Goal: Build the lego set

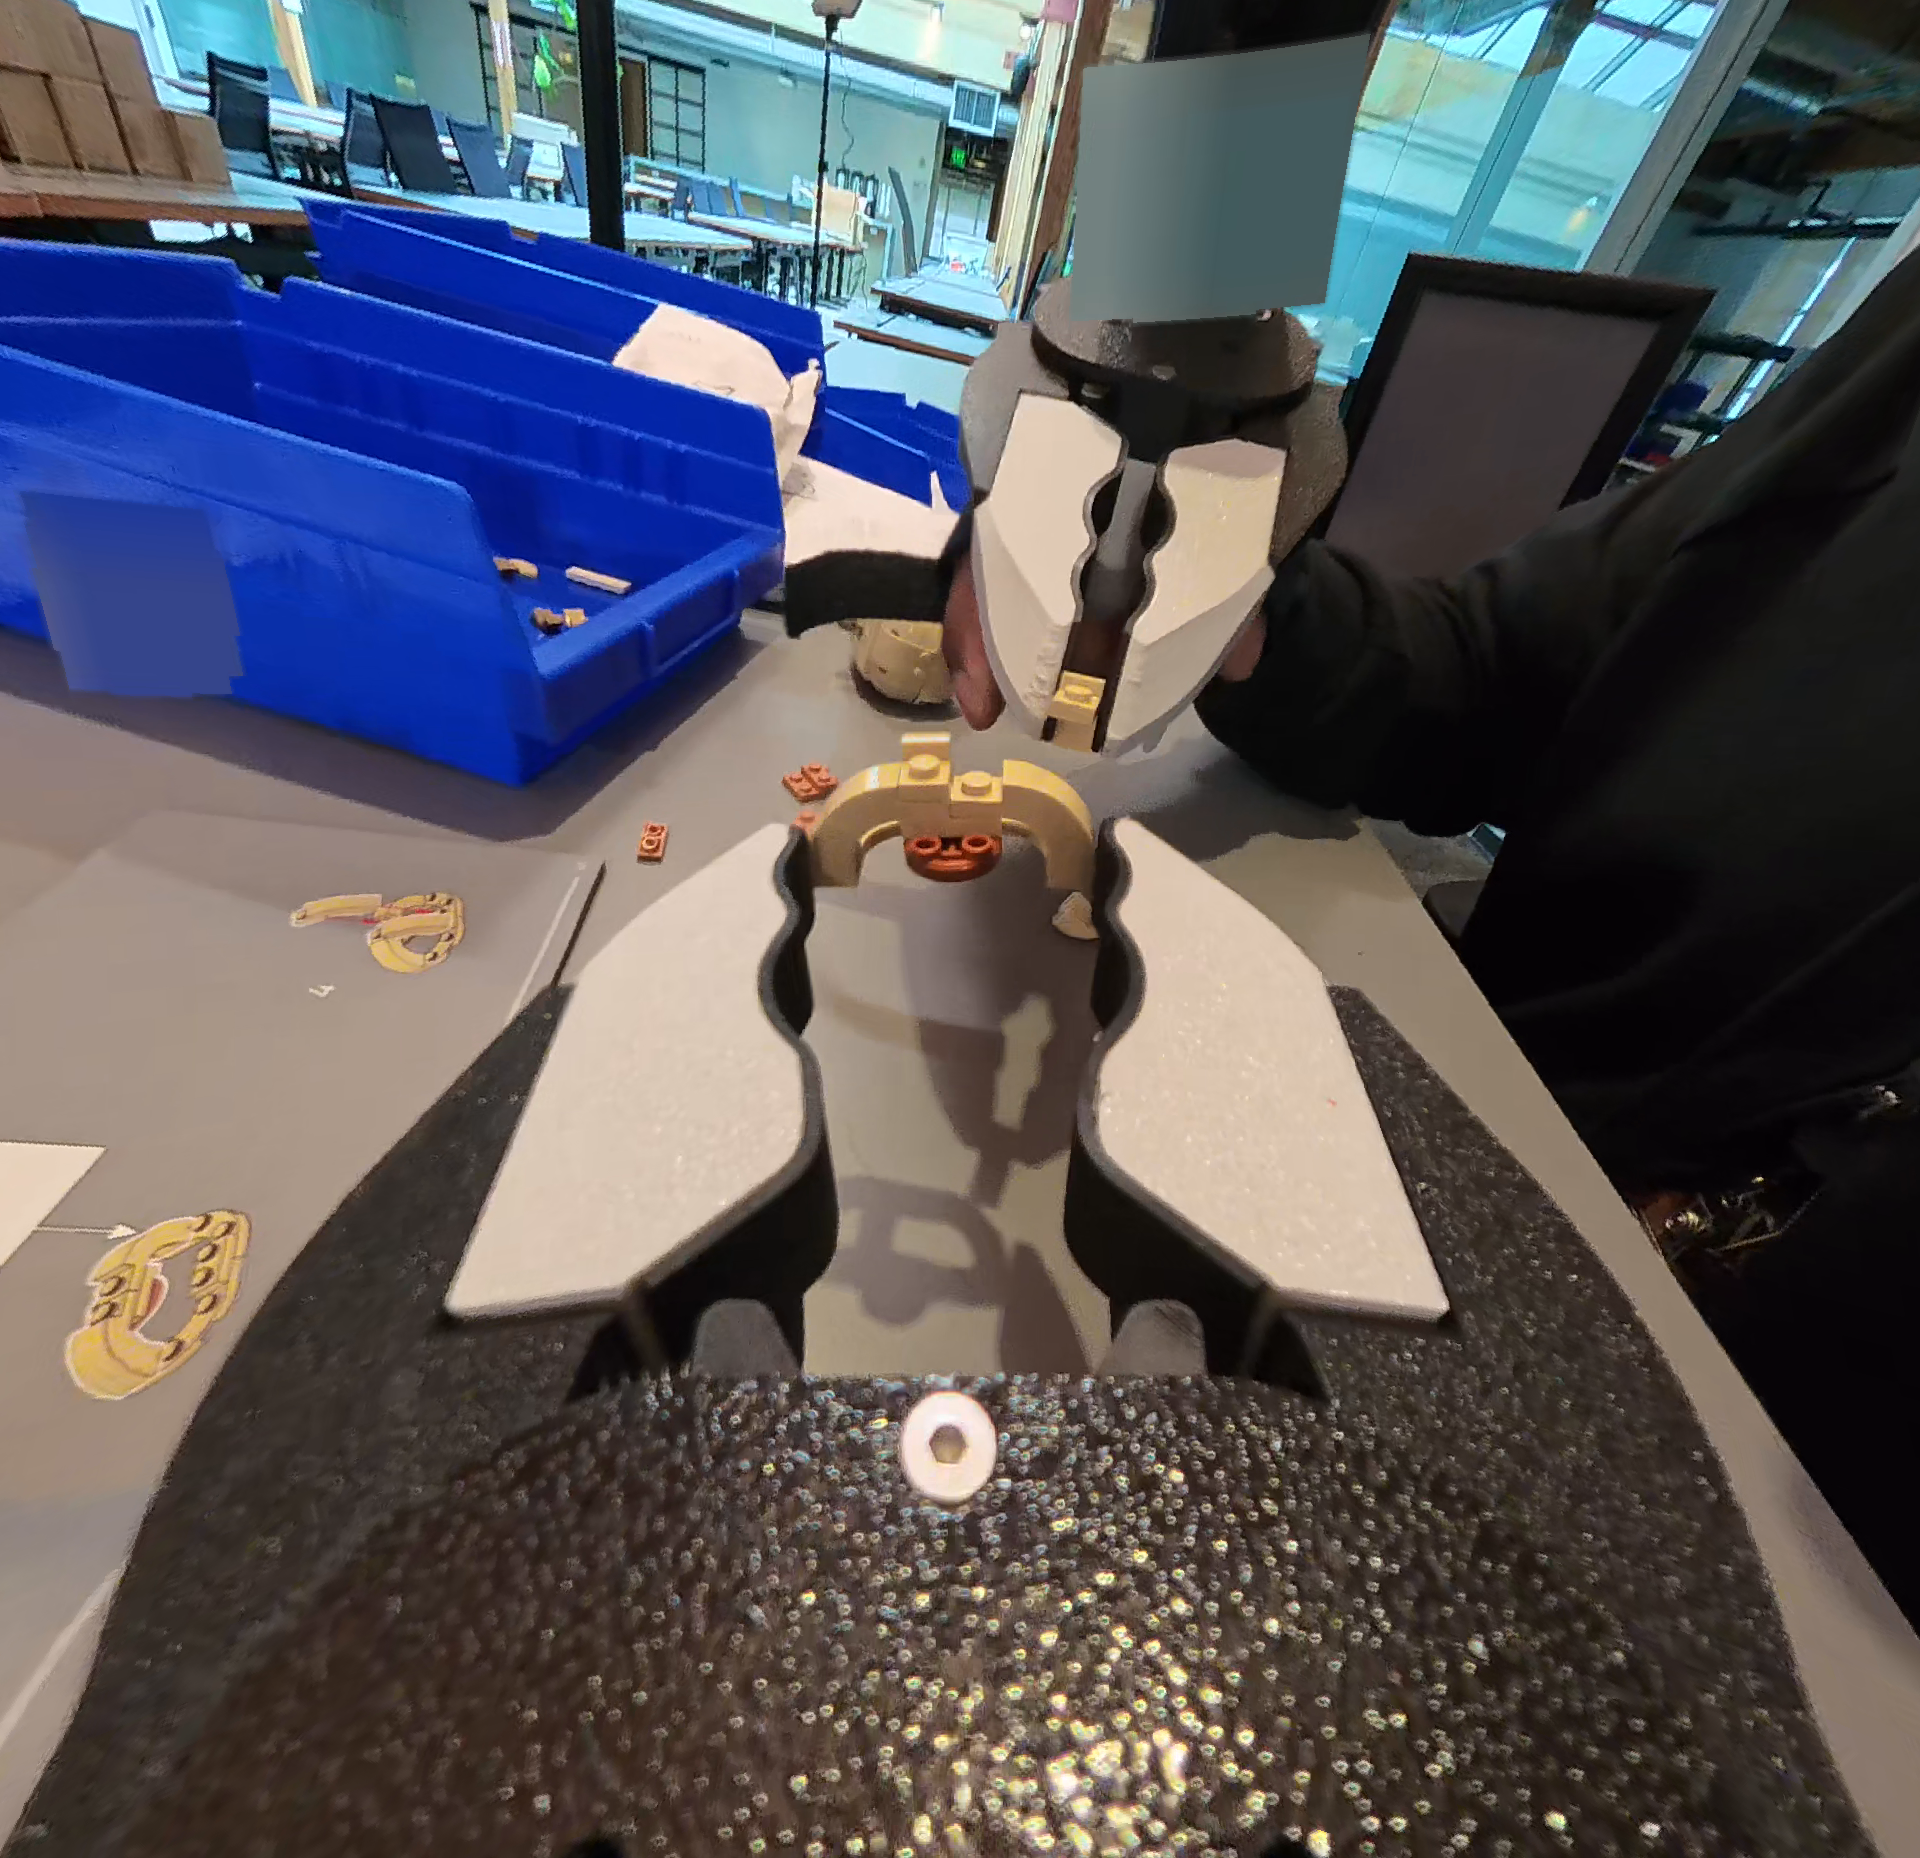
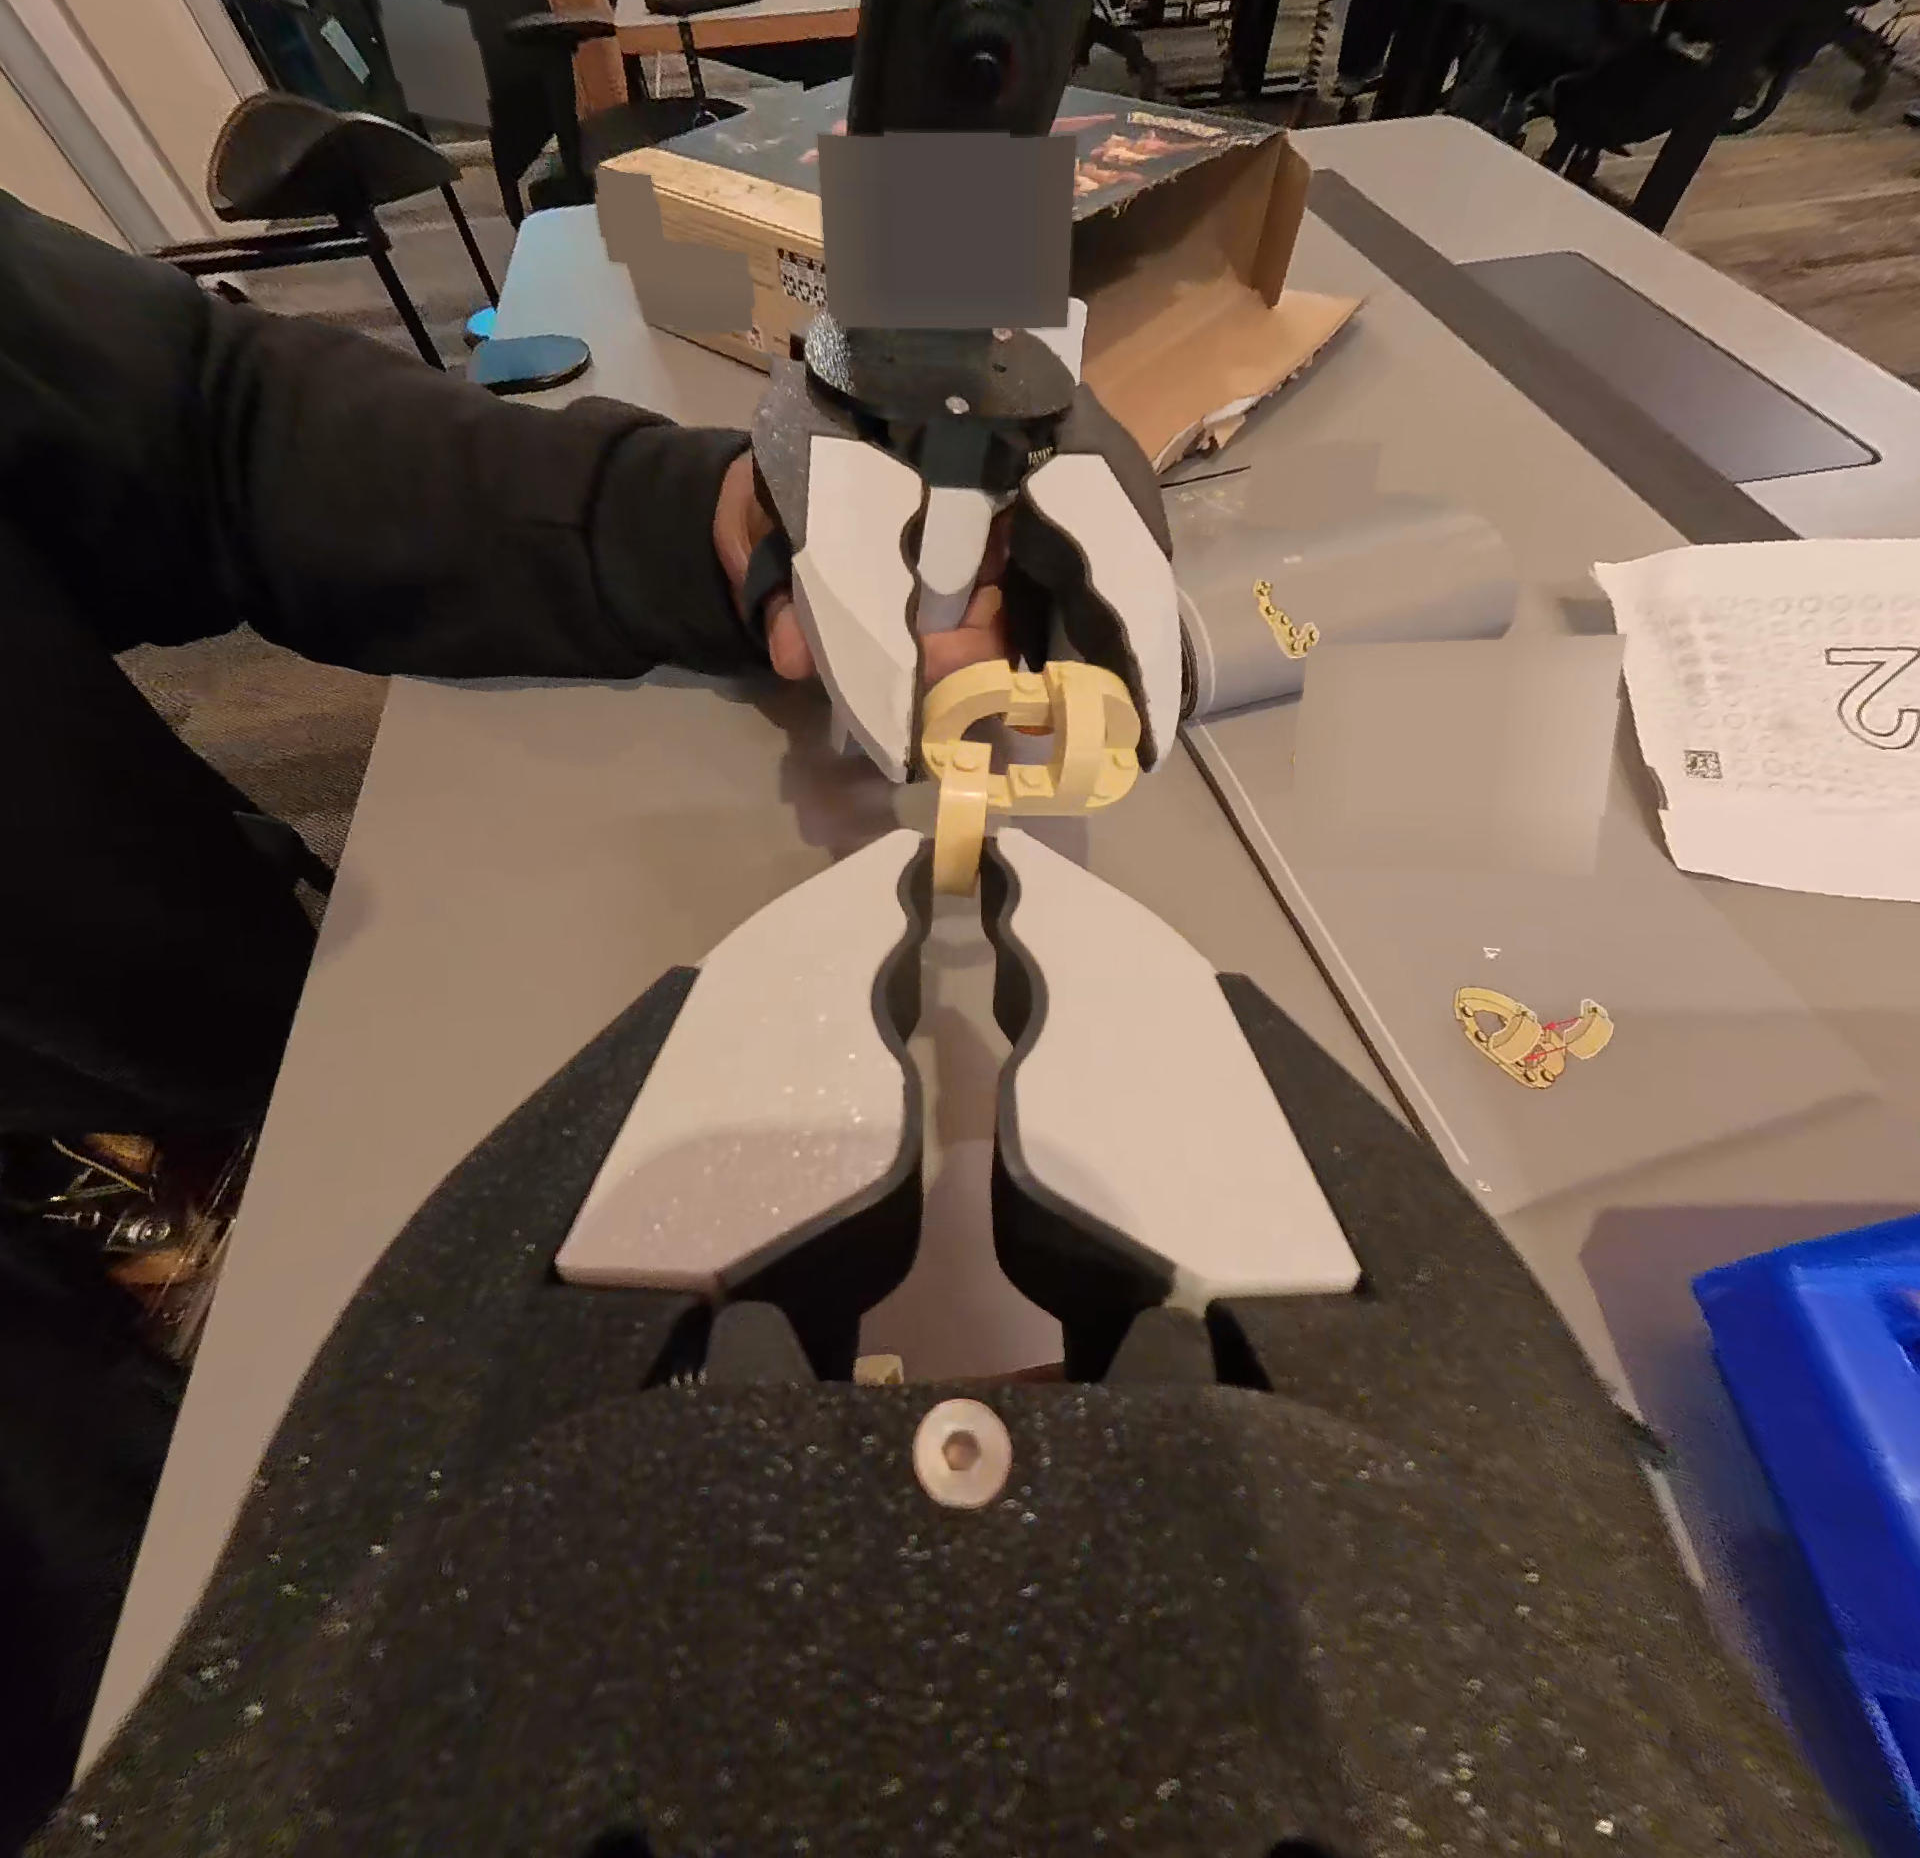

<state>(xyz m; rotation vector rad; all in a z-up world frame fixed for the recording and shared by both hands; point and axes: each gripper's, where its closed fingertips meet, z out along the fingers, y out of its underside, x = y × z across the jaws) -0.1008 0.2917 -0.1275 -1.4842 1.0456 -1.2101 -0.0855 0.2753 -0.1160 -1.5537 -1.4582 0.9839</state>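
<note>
My left gripper (image 1: 948, 852) is shut on a tan arch assembly (image 1: 951, 806) with a reddish-brown round piece (image 1: 948, 854) under it, held above the grey table (image 1: 935, 1029). In the right wrist view the left gripper (image 2: 1023, 764) faces me, and the assembly (image 2: 1049, 748) looks like a tan ring. My right gripper (image 2: 956, 852) is shut on a small tan curved piece (image 2: 958, 842) that touches the assembly's near edge. In the left wrist view the right gripper (image 1: 1081, 728) hangs just above and behind the assembly with the tan piece (image 1: 1075, 712) between its tips.
Blue bins (image 1: 416, 520) with a few tan pieces stand at the left. Loose reddish-brown plates (image 1: 810, 782) and a rounded tan model (image 1: 904, 655) lie beyond the assembly. The instruction booklet (image 2: 1455, 873), a white paper bag (image 2: 1766, 717), the cardboard box (image 2: 1143, 250) and a blue bin (image 2: 1829, 1445) sit around. Left and right tips are no more than a few centimetres apart.
</note>
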